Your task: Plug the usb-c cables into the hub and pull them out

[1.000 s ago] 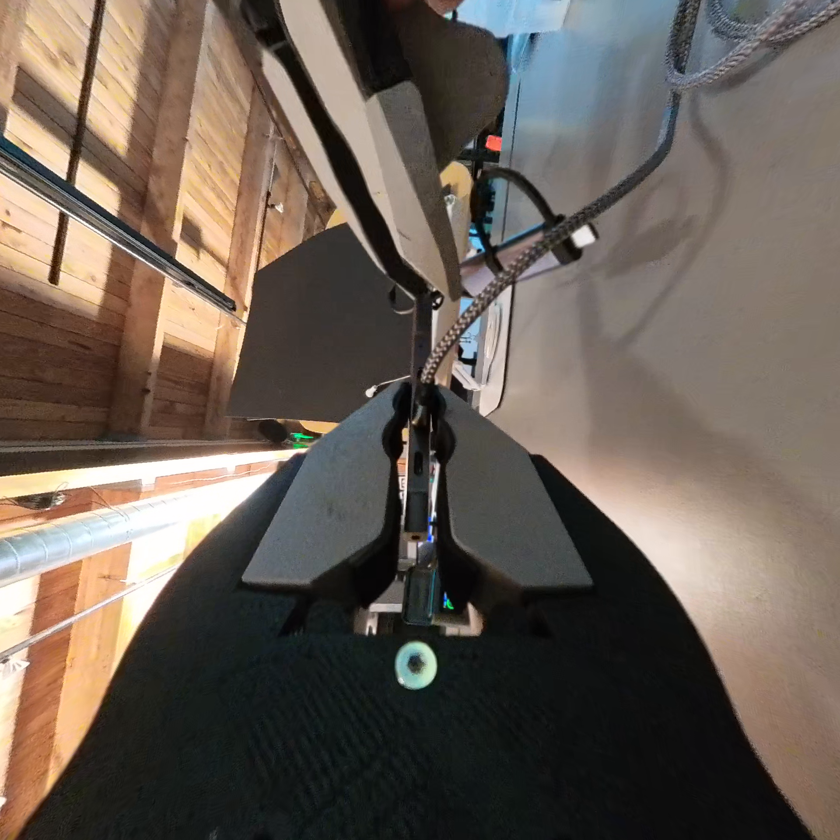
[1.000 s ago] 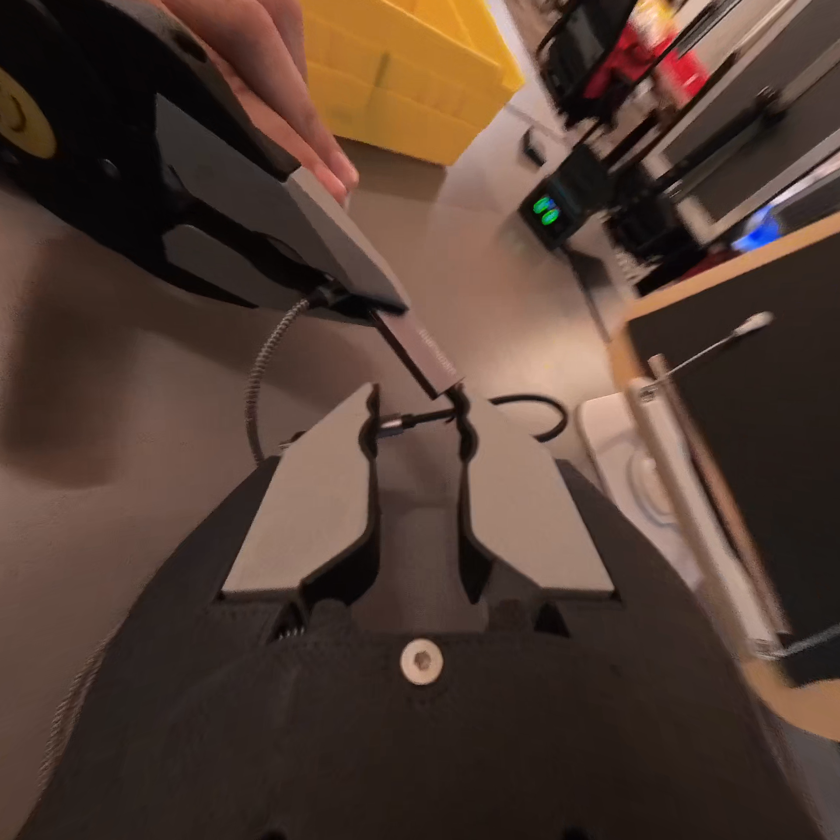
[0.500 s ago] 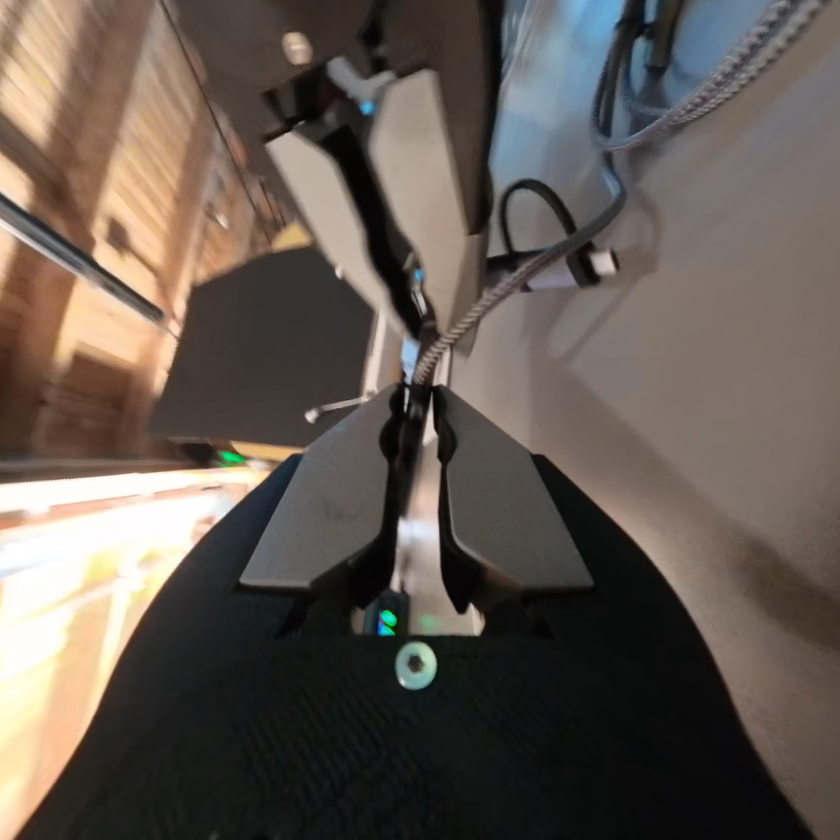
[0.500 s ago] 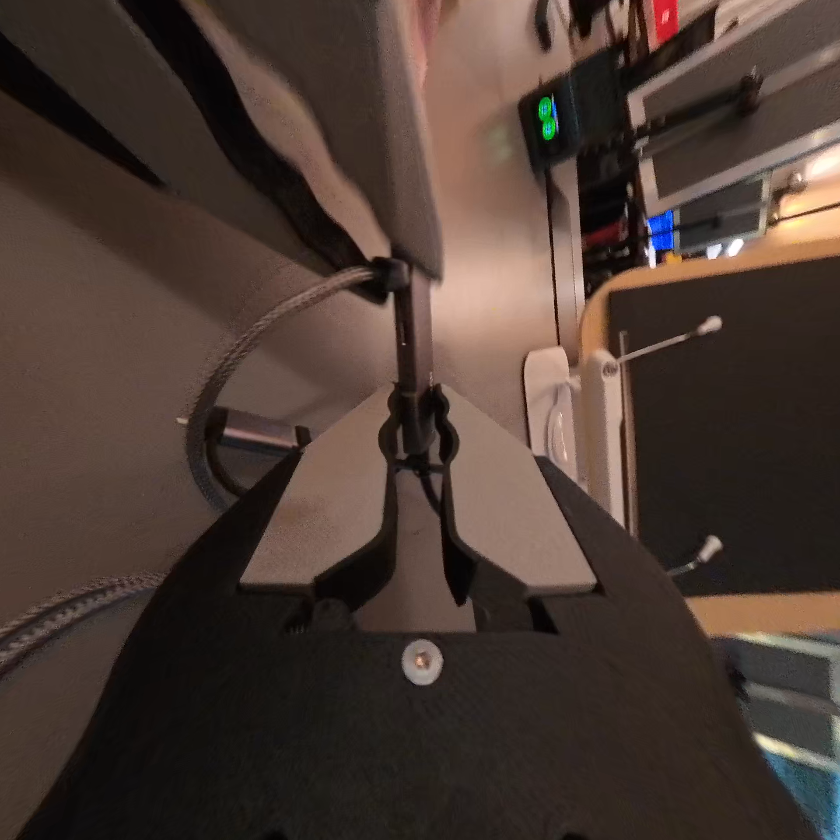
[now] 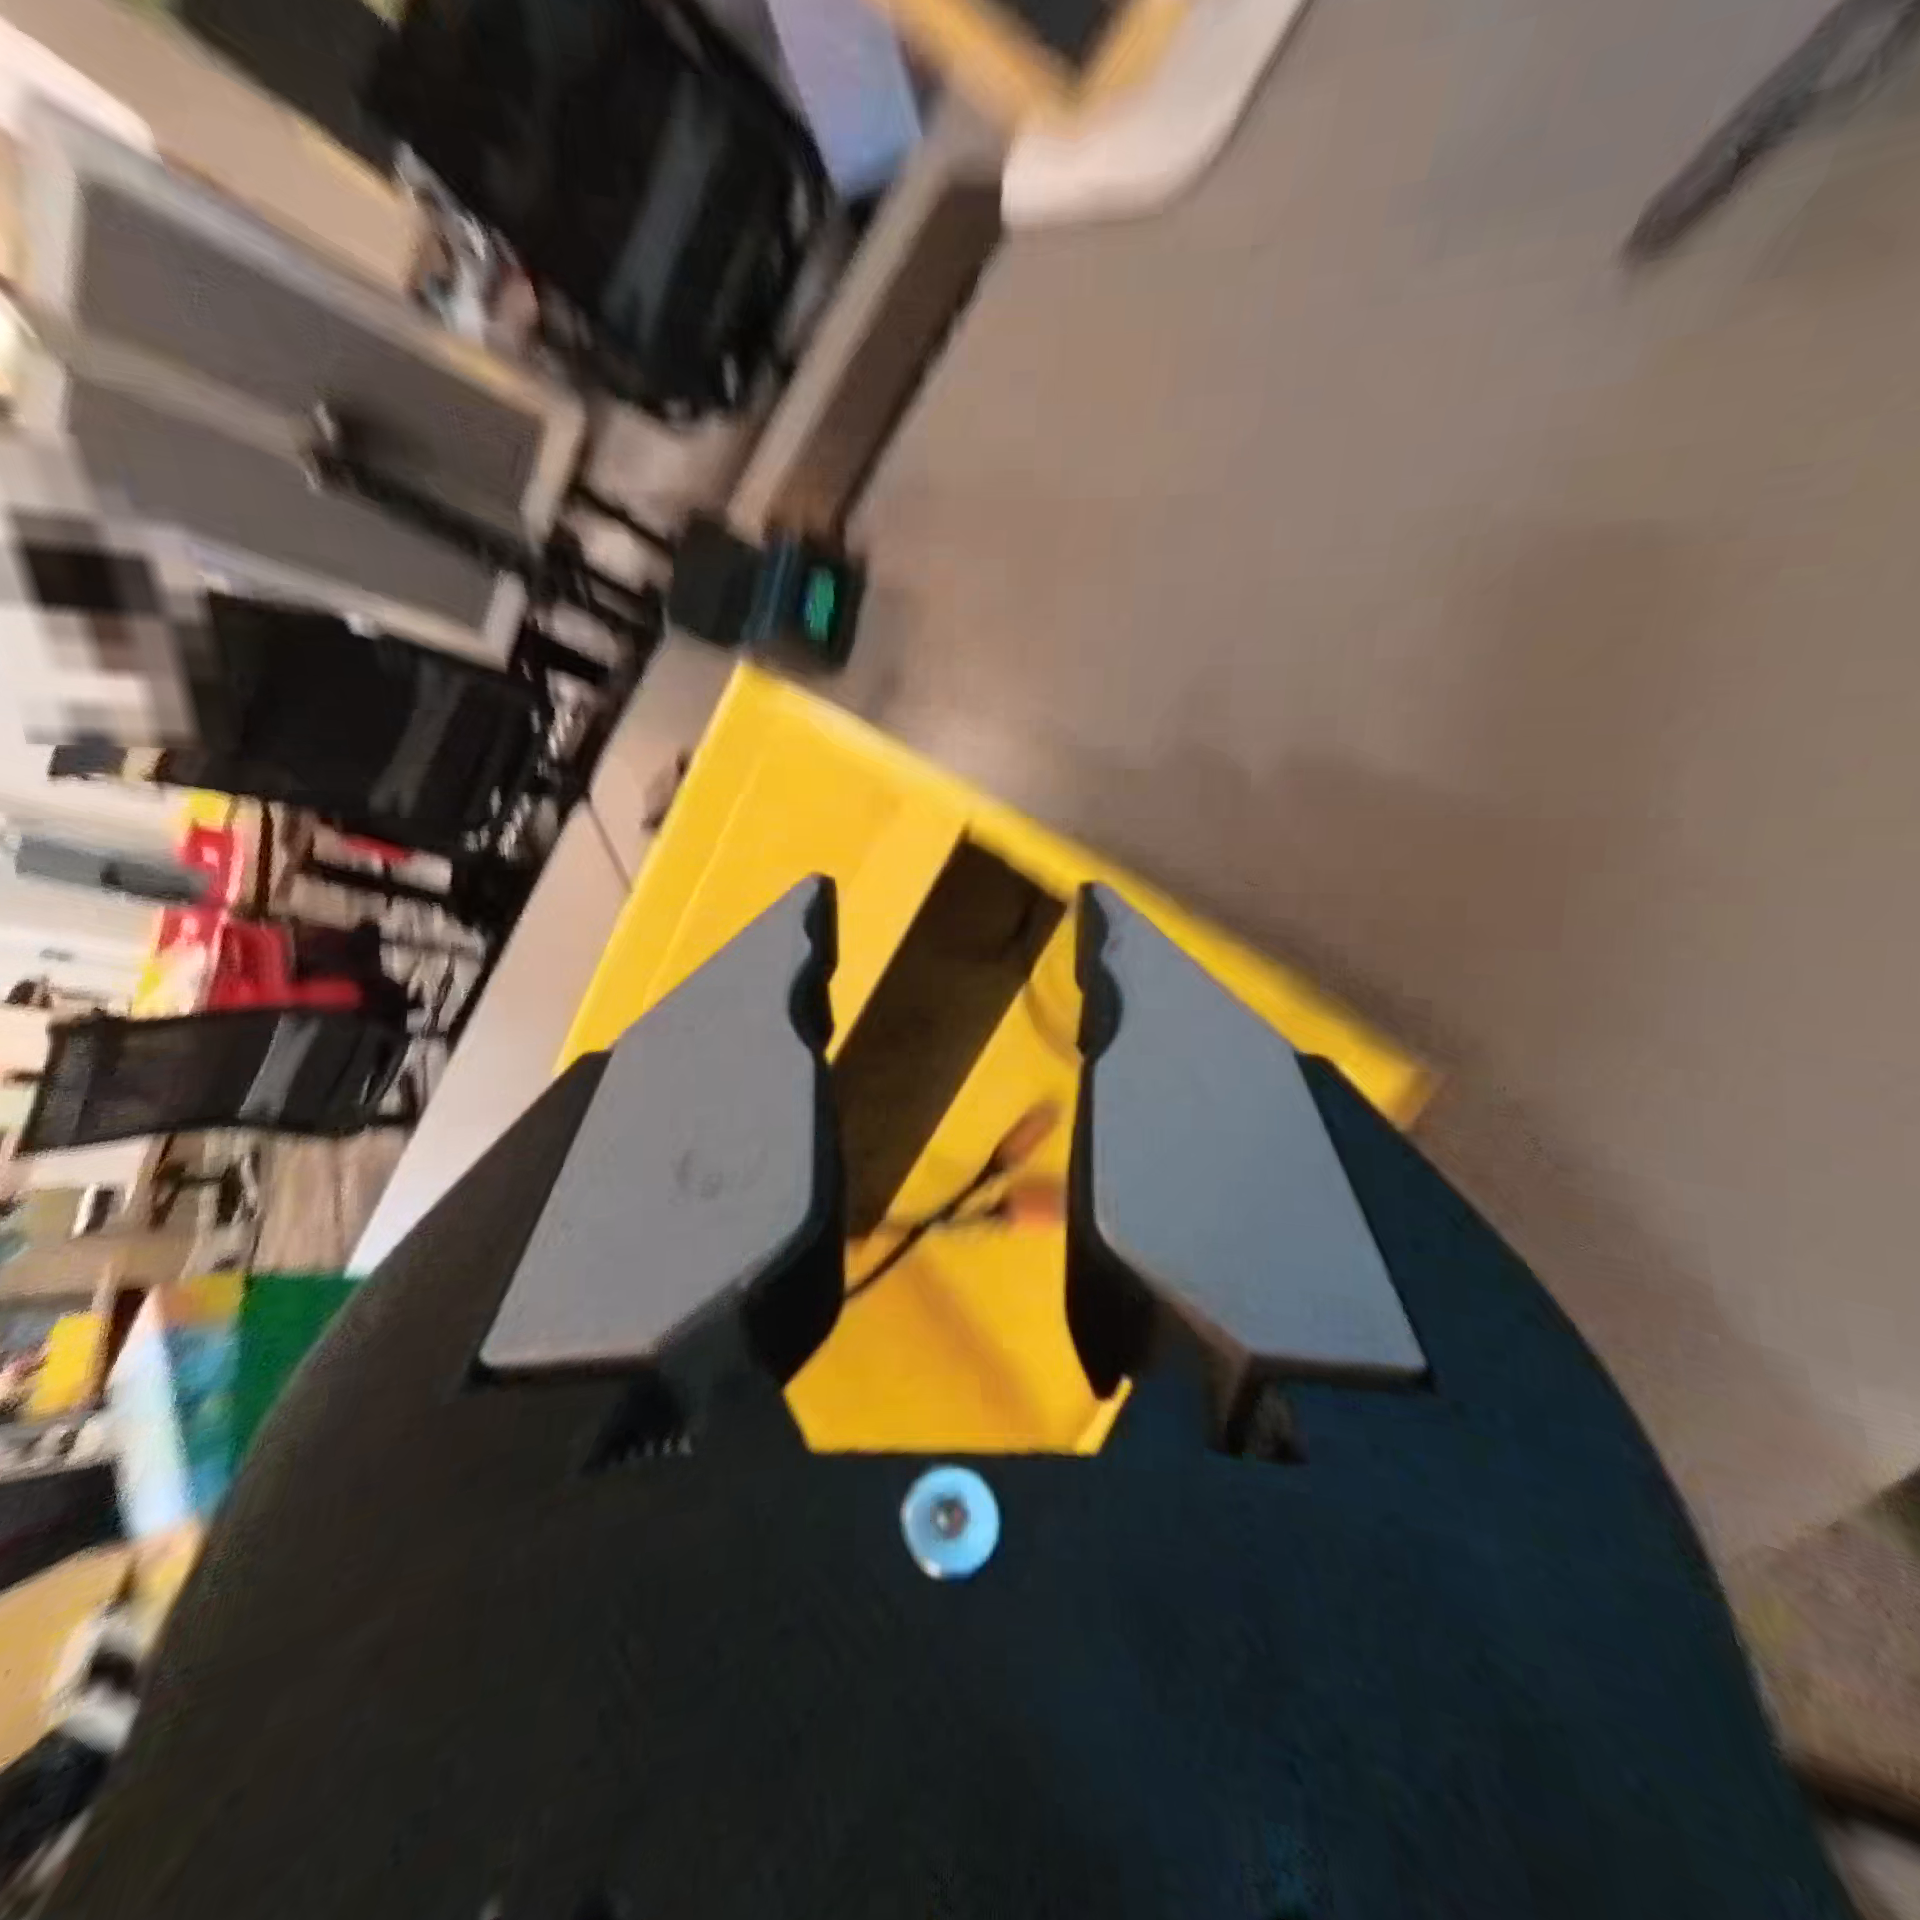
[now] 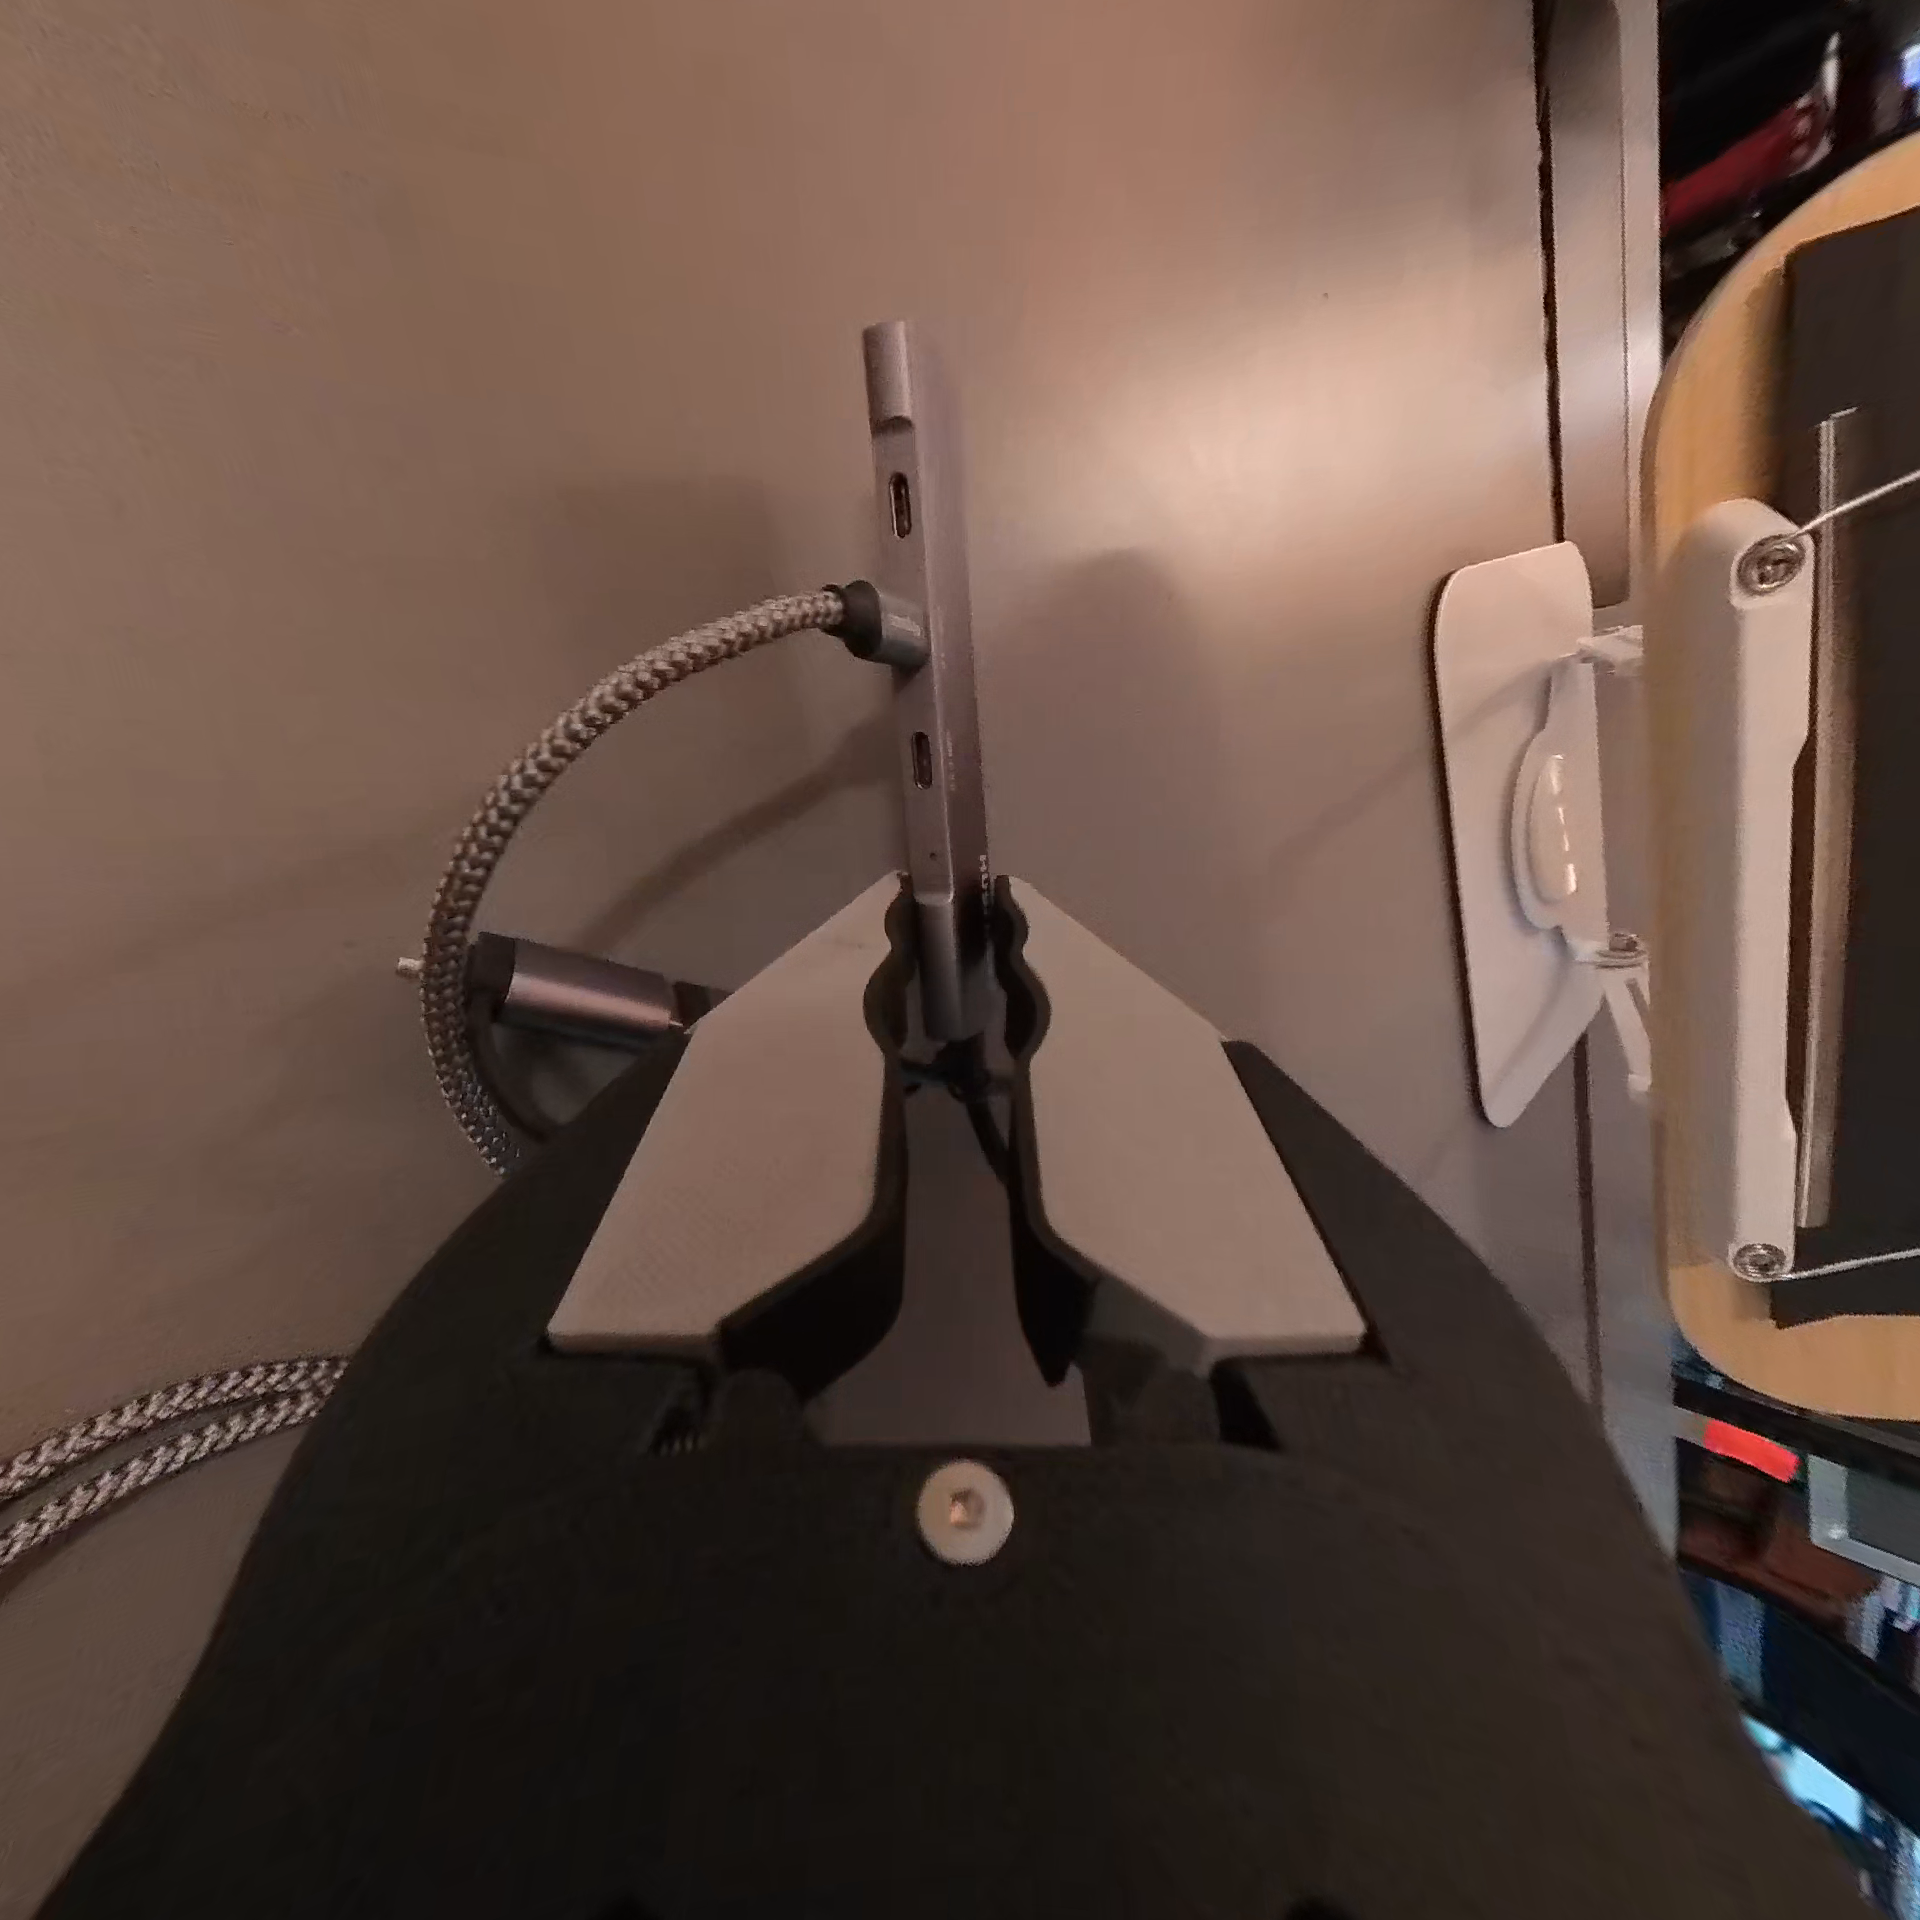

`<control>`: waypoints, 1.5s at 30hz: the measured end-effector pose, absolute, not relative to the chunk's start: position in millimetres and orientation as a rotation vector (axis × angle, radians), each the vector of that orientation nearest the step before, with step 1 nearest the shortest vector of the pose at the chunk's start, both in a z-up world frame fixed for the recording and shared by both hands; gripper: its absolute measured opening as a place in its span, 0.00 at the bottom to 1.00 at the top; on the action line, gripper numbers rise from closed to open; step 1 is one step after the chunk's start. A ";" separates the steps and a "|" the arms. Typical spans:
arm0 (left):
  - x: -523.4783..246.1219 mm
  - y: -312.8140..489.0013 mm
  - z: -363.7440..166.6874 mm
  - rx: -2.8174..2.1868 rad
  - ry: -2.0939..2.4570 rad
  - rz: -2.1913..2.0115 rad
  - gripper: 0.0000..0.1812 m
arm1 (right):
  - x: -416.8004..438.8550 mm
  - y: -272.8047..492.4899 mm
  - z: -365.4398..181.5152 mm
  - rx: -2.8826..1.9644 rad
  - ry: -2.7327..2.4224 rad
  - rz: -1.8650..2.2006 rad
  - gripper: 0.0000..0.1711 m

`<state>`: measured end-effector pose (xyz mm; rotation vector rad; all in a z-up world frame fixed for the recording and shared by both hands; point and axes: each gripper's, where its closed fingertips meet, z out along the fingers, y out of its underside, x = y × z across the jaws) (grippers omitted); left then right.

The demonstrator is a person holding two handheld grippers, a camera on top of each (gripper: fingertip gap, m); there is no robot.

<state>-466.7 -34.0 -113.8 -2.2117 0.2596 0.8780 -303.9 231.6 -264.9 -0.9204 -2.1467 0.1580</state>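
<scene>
The right gripper (image 6: 951, 914) has its jaws pinched on the near end of the slim grey hub (image 6: 928, 665), which stands at the centre of the right wrist view with its long axis running straight up the frame, away from the camera, its port edge facing left. One braided cable (image 6: 582, 727) is seated in the middle port, curving down to the lower left; the ports above and below it are bare, and a second metal plug (image 6: 582, 992) lies loose on the grey table (image 6: 312, 312) at centre left. So, by my reading, one insertion is done — another plug and all the pulling out remain. The left gripper (image 5: 954, 956) has its jaws spread and empty, pointing at a blurred yellow bin (image 5: 810, 790) at mid-frame.
</scene>
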 end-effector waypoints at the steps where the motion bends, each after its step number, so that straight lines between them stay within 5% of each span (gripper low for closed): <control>1: -487.0 -49.9 -124.0 -2.307 0.261 0.887 0.24 | -304.0 231.6 -264.6 -0.929 -2.145 0.171 0.08; 7: -546.8 -112.0 -198.4 -2.773 0.478 0.865 0.28 | -306.9 232.3 -258.6 -0.977 -2.107 0.253 0.20; 15: -587.2 -134.0 -252.3 -2.997 0.922 1.080 0.21 | -306.8 229.4 -250.5 -0.998 -2.079 0.331 0.22; 18: -601.4 -128.2 -246.4 -2.938 0.911 1.229 0.03 | -306.5 228.0 -245.6 -0.997 -2.062 0.371 0.21; 23: -598.8 -112.4 -172.2 -2.629 0.782 1.546 0.01 | -307.1 232.4 -234.2 -1.053 -2.013 0.472 0.18; 33: -491.2 -19.5 -33.9 -1.932 0.420 1.676 0.00 | -302.3 191.5 -196.0 -1.021 -1.979 0.975 0.23; 45: -317.2 178.2 -144.3 -1.651 0.385 1.147 0.01 | -278.6 172.6 -124.8 -1.001 -1.728 1.771 0.23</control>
